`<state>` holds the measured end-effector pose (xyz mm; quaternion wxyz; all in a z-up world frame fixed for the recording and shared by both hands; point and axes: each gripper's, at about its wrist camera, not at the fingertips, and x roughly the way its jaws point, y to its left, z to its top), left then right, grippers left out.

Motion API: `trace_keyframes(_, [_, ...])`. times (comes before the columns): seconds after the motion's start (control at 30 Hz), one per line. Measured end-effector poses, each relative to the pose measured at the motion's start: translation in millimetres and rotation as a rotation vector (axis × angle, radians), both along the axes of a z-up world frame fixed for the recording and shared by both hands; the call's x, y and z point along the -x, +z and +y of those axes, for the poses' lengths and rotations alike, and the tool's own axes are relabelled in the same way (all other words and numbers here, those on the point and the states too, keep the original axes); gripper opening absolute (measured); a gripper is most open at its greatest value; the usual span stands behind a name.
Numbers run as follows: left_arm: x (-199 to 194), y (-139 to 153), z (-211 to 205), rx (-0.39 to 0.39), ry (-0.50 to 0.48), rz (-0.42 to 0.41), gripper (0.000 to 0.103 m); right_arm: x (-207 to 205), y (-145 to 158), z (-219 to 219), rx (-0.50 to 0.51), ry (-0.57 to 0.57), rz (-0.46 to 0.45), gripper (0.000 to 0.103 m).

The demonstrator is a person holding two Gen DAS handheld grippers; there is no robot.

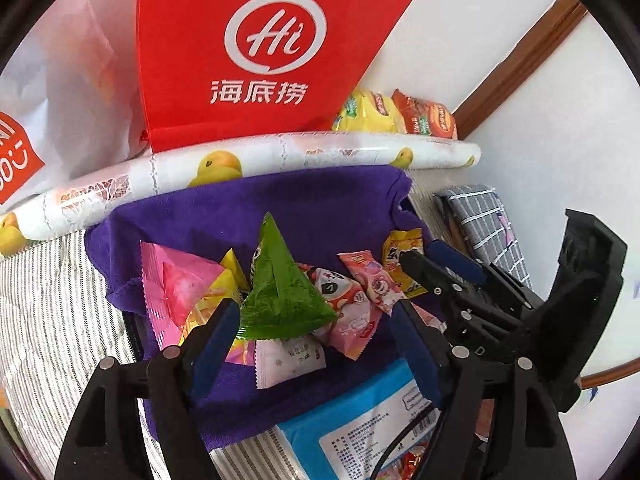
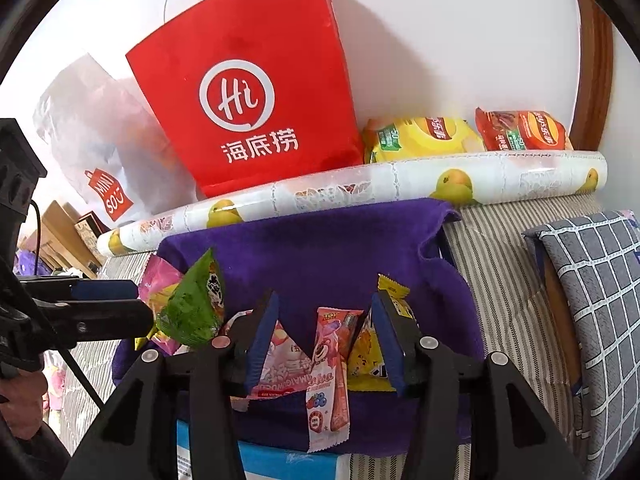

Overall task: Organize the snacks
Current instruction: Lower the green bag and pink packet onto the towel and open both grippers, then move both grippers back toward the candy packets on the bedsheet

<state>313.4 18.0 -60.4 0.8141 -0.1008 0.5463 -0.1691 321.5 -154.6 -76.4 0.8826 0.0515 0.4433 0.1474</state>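
Note:
Several small snack packets lie on a purple towel point(image 1: 320, 200) point(image 2: 320, 248). A green pyramid packet point(image 1: 280, 296) point(image 2: 192, 308) stands among them, beside a pink packet point(image 1: 176, 292). My left gripper point(image 1: 316, 336) is open, its fingers either side of the green packet and the pink-white packets point(image 1: 352, 316). My right gripper point(image 2: 326, 340) is open around a pink bear stick packet point(image 2: 330, 364), with a yellow packet point(image 2: 368, 356) by its right finger. The right gripper also shows in the left wrist view point(image 1: 432, 264).
A red paper bag point(image 1: 256, 48) point(image 2: 256, 96) and a white plastic bag point(image 2: 100, 152) stand behind a rolled fruit-print sheet point(image 1: 280, 156) point(image 2: 360, 188). Yellow point(image 2: 420, 136) and red point(image 2: 524, 130) chip bags lie beside them. A blue box point(image 1: 360, 420) is in front; a checked cushion point(image 2: 592, 320) at right.

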Motion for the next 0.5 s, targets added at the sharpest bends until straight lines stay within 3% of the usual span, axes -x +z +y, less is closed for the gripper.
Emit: trace_keyframes(0.5, [28,39,-3,0.05,-0.051,-0.097,0.077,46,52,-15,-0.019,-0.042,-0.054,0.07])
